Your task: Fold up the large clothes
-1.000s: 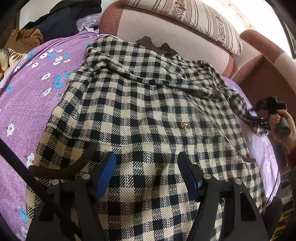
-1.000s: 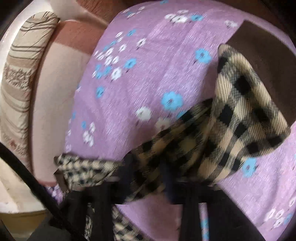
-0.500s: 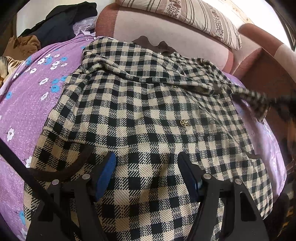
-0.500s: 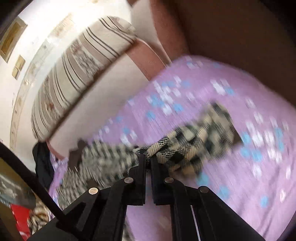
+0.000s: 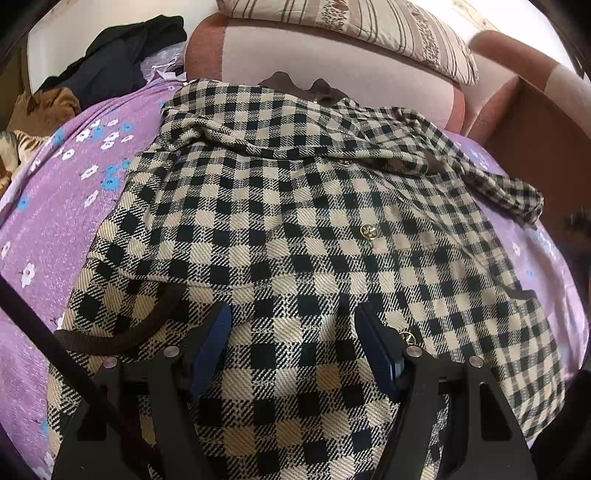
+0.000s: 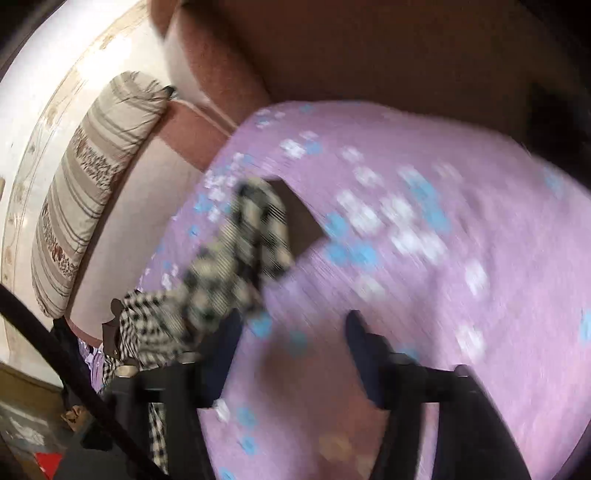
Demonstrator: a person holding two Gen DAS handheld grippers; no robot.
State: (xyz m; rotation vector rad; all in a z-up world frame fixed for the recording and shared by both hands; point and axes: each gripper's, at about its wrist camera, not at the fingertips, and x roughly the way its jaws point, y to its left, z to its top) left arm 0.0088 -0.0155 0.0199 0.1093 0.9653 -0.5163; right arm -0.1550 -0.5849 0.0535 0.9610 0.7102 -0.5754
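across the purple flowered bedspread point(image 5: 55, 221) the checked jacket point(image 5: 295, 229) lies spread face up, its brown collar up against the padded headboard point(image 5: 332, 70), below the striped pillow point(image 5: 369, 22). its body looks much as it did a second ago. what has changed is the sleeve point(image 5: 509, 188): a second ago the right gripper point(image 6: 291, 343) had it pinched and drawn out over the side of the bed, and now it lies let go, its cuff sagging at the bed's right edge (in the right wrist view it trails from the jacket onto the spread with its brown lining showing, all of it smeared by motion). the right gripper's jaws are opening and nothing is between them, only bedspread behind. the left gripper point(image 5: 291, 354) has barely shifted; its blue pads point(image 5: 210, 347) stand well apart over the lower front of the jacket, and i cannot tell whether they touch the cloth.

my reading is that the sleeve has been pulled straight and dropped, so the garment is laid out but not yet folded. the next step probably calls for a fresh grip on the sleeve or the side hem to bring it across the front with its gold buttons point(image 5: 367, 232).
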